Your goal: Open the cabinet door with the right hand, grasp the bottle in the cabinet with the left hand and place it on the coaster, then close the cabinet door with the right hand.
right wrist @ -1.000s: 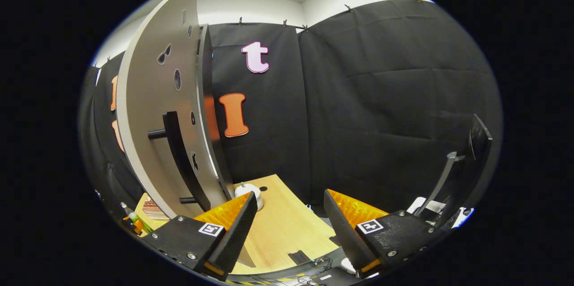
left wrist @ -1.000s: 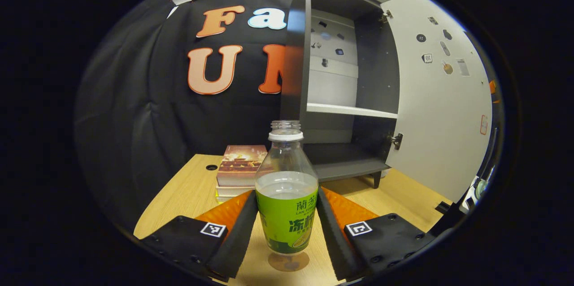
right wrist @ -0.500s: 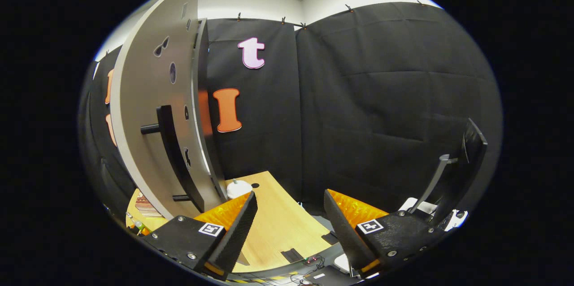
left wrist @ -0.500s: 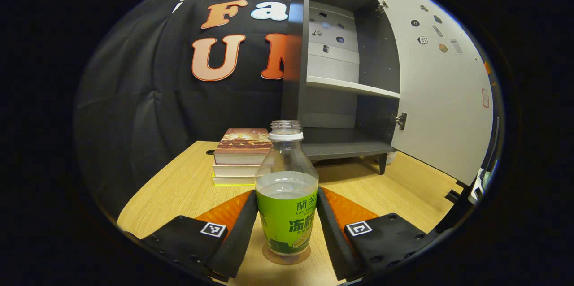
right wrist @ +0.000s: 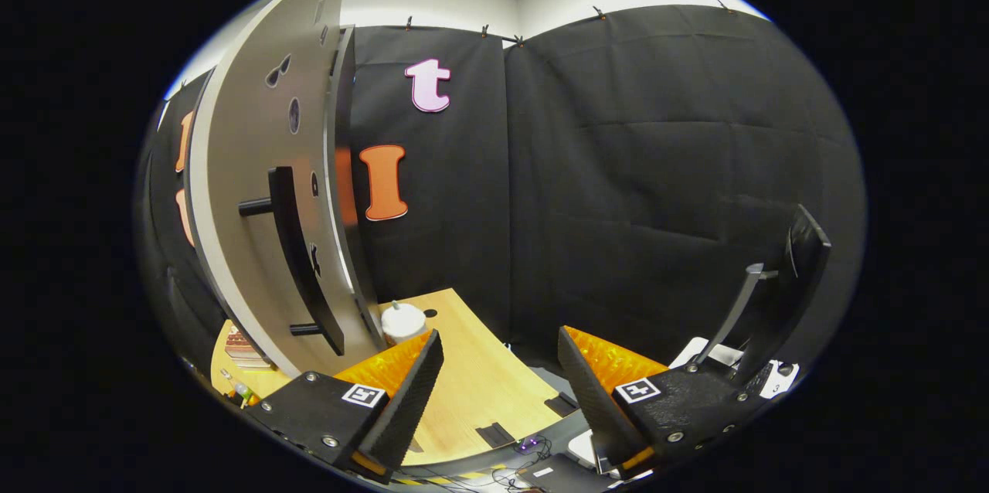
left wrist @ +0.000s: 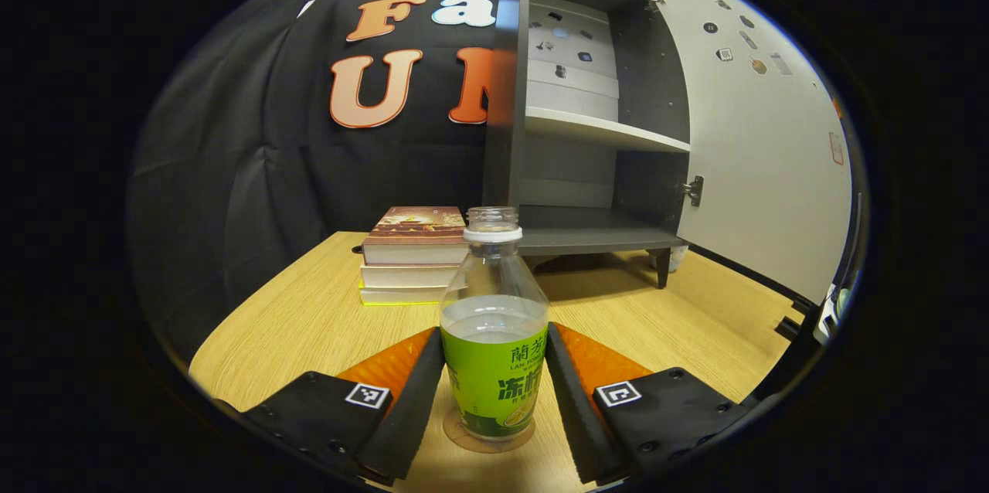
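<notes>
Your left gripper [left wrist: 494, 392] clamps bottle [left wrist: 494, 338], upright on coaster [left wrist: 488, 439]. Right gripper [right wrist: 498, 385] wide, empty, beside door handle [right wrist: 297, 261]. Risk: uncapped bottle tips, spills if you release crooked.

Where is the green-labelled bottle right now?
In the left gripper view, the bottle stands low at centre between the left gripper, over the round coaster, in front of the stacked books.
</notes>
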`<control>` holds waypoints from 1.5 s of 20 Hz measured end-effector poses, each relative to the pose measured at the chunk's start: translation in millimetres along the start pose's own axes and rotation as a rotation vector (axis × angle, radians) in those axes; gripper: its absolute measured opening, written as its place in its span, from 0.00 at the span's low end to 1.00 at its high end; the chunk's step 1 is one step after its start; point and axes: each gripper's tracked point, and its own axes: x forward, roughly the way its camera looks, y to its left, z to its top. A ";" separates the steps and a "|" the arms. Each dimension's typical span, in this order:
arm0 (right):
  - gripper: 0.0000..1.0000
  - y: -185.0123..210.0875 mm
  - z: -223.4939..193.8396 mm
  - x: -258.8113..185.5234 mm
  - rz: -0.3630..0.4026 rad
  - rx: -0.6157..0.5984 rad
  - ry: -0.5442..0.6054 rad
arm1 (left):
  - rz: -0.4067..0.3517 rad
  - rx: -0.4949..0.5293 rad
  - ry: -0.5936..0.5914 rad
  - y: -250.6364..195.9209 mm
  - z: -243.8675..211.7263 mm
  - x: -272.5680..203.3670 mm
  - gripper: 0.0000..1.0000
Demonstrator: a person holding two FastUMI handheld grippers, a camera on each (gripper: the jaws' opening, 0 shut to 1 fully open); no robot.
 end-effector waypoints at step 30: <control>0.93 39.7 -35.1 23.8 0.149 -0.037 0.057 | 0.050 0.021 0.036 -14.6 19.7 -50.4 0.96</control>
